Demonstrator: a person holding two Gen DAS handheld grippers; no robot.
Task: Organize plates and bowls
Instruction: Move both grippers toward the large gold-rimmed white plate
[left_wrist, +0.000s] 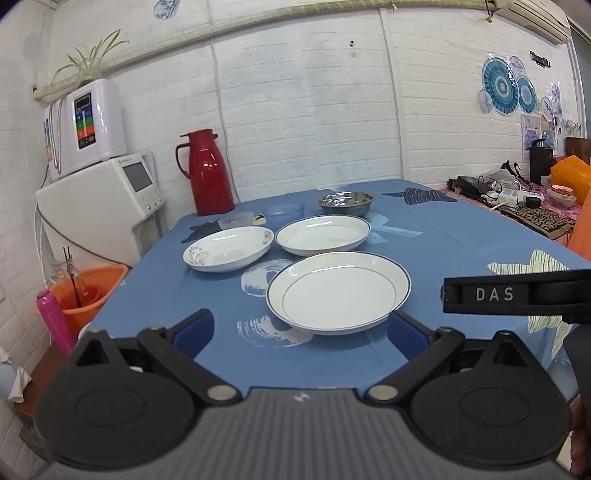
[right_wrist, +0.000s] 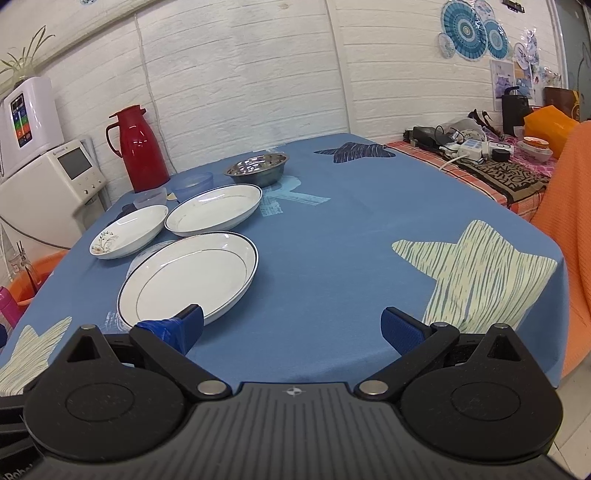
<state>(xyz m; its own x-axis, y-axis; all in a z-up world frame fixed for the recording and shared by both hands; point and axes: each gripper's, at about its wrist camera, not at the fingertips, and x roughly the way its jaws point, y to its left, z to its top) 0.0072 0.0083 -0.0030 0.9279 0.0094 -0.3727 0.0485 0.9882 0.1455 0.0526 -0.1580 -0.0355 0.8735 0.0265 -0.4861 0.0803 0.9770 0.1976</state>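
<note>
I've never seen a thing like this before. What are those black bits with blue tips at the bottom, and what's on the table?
Those are two grabbing tools that a person holds, one in each hand. Each has a camera looking out between its two blue-tipped fingers, so you get one picture from the left gripper and one from the right gripper. Both are open and hold nothing. On the blue tablecloth lie three white dishes: a big plate nearest, another plate behind it, and a flowered plate. Further back are a steel bowl, two small plastic bowls and a red jug.
</note>
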